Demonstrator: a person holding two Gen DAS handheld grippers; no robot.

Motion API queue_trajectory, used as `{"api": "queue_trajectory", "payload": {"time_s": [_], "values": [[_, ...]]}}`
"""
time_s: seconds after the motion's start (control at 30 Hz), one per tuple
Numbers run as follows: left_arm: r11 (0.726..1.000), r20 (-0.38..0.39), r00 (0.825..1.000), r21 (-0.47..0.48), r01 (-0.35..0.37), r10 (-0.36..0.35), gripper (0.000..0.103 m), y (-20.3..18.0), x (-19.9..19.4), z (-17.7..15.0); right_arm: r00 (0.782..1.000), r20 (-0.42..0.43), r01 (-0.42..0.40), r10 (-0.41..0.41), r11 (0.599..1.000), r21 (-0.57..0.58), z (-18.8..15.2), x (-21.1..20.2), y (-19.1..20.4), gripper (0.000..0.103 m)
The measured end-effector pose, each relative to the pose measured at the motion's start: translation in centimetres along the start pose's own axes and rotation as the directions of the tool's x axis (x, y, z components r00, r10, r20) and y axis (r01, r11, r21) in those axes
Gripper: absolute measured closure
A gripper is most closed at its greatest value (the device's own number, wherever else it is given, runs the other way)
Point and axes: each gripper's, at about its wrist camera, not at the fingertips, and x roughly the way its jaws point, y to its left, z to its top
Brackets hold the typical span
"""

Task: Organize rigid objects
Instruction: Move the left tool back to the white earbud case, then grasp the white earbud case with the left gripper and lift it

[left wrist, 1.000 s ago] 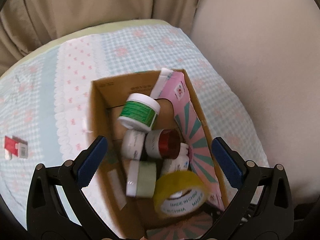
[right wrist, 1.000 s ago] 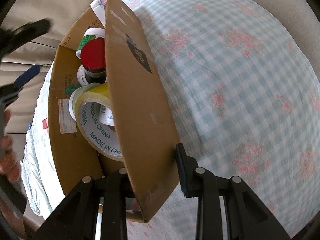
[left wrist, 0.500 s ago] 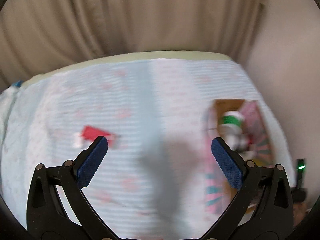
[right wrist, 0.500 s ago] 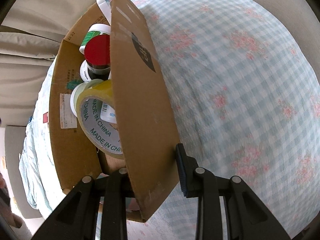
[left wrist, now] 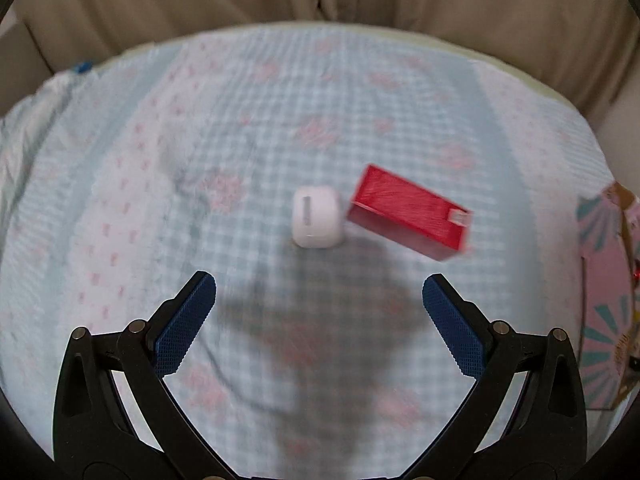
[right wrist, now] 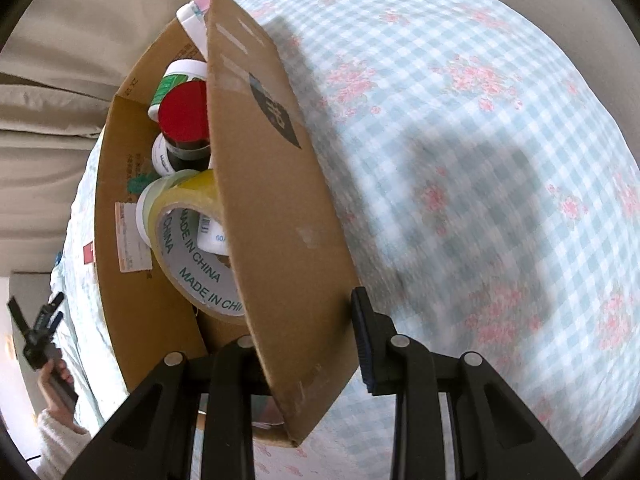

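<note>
Left gripper (left wrist: 319,298) has swung off the cardboard box (right wrist: 280,208) and out over the bed (left wrist: 240,120), jaws spread and empty, while the right gripper (right wrist: 304,344) hasn't budged, jaws pinching the box's near wall. Just ahead of the left jaws, mid-bed, sits the white case (left wrist: 316,216), with the red box (left wrist: 408,212) just beside it toward the box's edge. For a clean pick I'd centre on one item, straddle its short width and close without nudging its neighbour.
</note>
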Motion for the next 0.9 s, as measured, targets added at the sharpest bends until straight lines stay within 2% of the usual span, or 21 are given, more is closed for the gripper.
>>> {"api": "queue_trajectory", "payload": {"time_s": [0.13, 0.3, 0.63, 0.7, 0.83, 0.9], "values": [[0.999, -0.044, 0.999, -0.024, 0.021, -0.022, 0.002, 1.2, 4.1, 1.3, 1.000, 0.008, 0.007, -0.007, 1.000, -0.001, 0.0, 0.0, 0.1, 0.077], [0.999, -0.095, 0.995, -0.017, 0.027, -0.029, 0.016, 1.3, 8.4, 2.3, 1.000, 0.017, 0.022, -0.022, 1.000, 0.012, 0.0, 0.1, 0.3, 0.077], [1.000, -0.119, 0.993, 0.026, 0.002, 0.001, 0.018, 0.1, 11.1, 3.8, 0.999, 0.025, 0.039, -0.041, 0.998, 0.047, 0.4, 0.4, 0.4, 0.078], [1.000, -0.119, 0.993, 0.031, 0.001, 0.003, 0.027, 0.0, 11.0, 3.9, 0.999, 0.026, 0.042, -0.044, 0.998, 0.052, 0.4, 0.6, 0.4, 0.078], [1.000, -0.124, 0.992, 0.026, 0.001, 0.002, 0.036, -0.2, 10.8, 4.2, 0.998, 0.030, 0.045, -0.047, 0.997, 0.068, 0.7, 0.9, 0.6, 0.078], [1.000, -0.119, 0.993, 0.026, 0.002, 0.001, 0.048, -0.3, 10.7, 4.2, 0.998, 0.036, 0.043, -0.046, 0.996, 0.077, 0.9, 1.3, 1.0, 0.078]]}}
